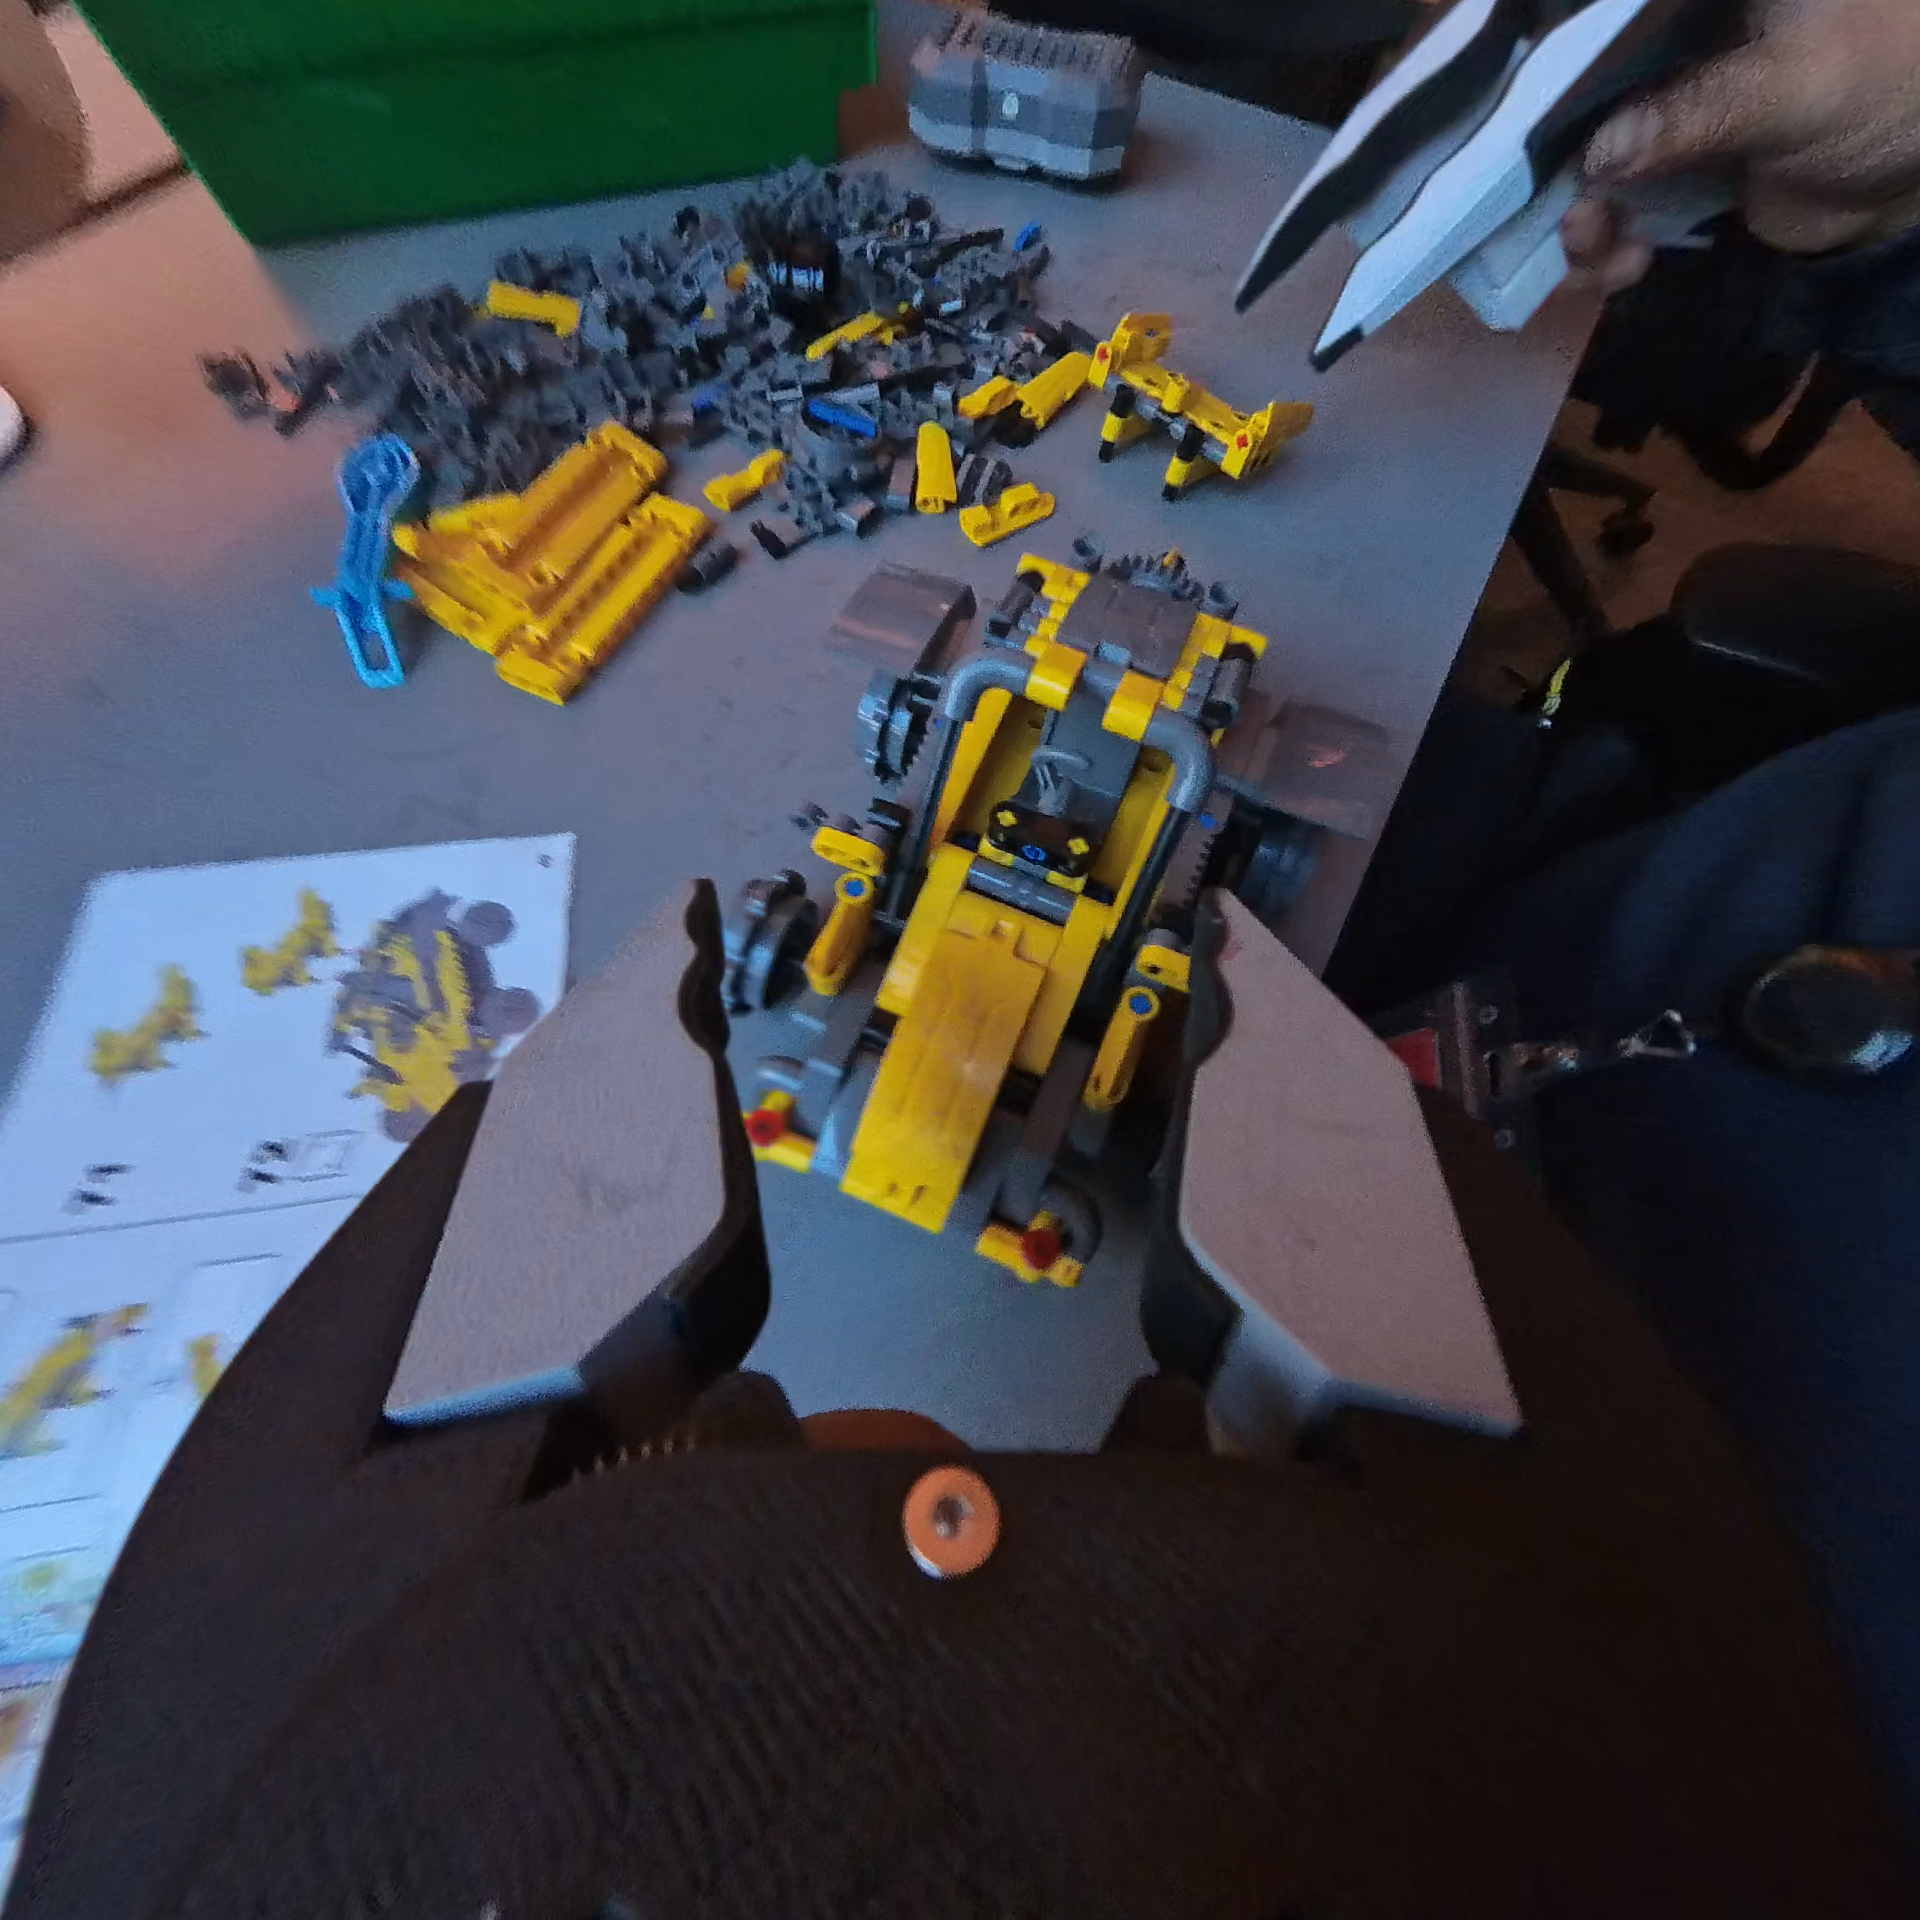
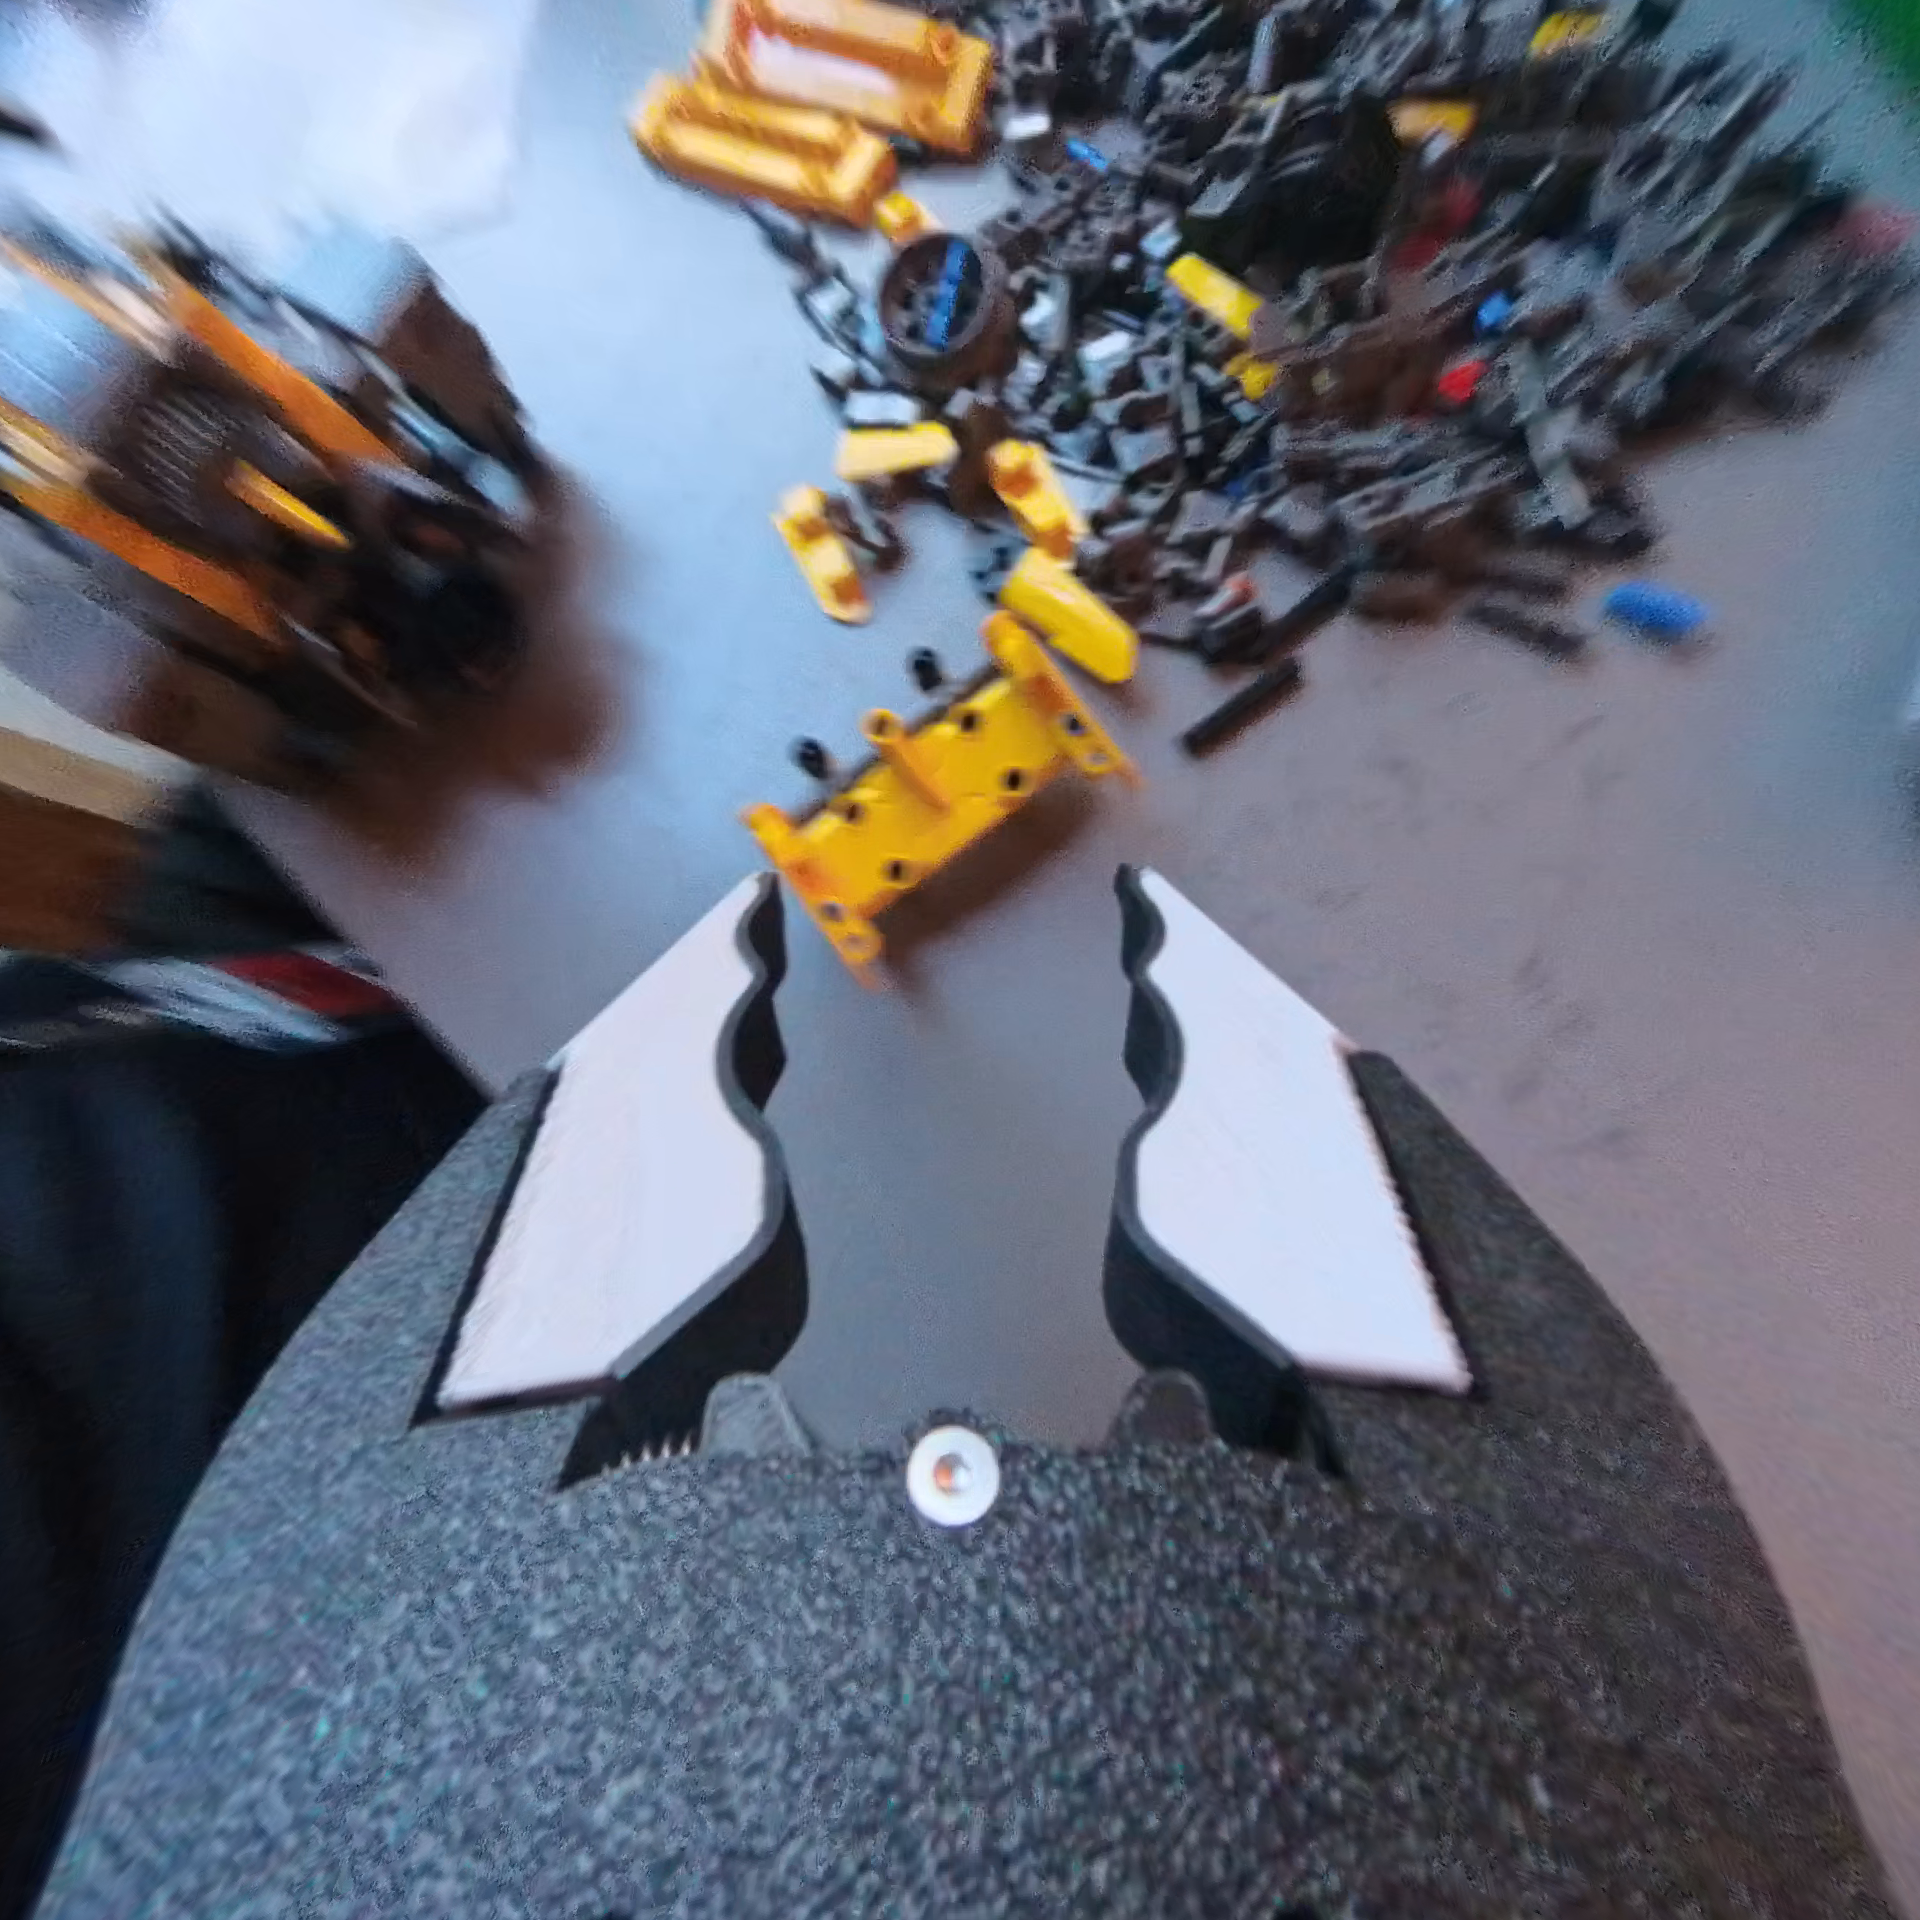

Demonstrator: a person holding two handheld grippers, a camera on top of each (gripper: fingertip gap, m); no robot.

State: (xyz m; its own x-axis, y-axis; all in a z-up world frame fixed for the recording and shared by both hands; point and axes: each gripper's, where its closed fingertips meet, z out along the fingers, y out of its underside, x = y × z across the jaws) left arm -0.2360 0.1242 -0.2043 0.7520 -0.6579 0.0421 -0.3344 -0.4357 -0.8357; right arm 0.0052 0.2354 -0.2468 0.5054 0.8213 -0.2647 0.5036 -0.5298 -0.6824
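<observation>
Left tongs (image 1: 956,914) spread wide, gripping nothing, poised low over the desk (image 1: 675,769) with the half-built yellow brick vehicle (image 1: 1029,914) sitting between and just beyond the tips. Right tongs (image 2: 945,883) likewise parted and empty, hovering just short of a yellow studless bracket assembly (image 2: 935,800) lying flat, apart from the loose-parts pile (image 2: 1403,343). Same right tongs (image 1: 1320,312) visible high at the far edge in the left wrist view, held by a hand (image 1: 1787,135).

Judged best for a clean grip: straddling the vehicle's solid chassis rather than the thin grey roll bar or dangling side struts, closing gently to avoid popping pins loose; for the bracket, squaring the tips across its narrow width.

Instruction booklet (image 1: 260,1091) open at left, printed with yellow model pictures; print too blurred for reading. Green bin (image 1: 499,104) and grey battery box (image 1: 1023,104) beyond the pile, no legible markings.
</observation>
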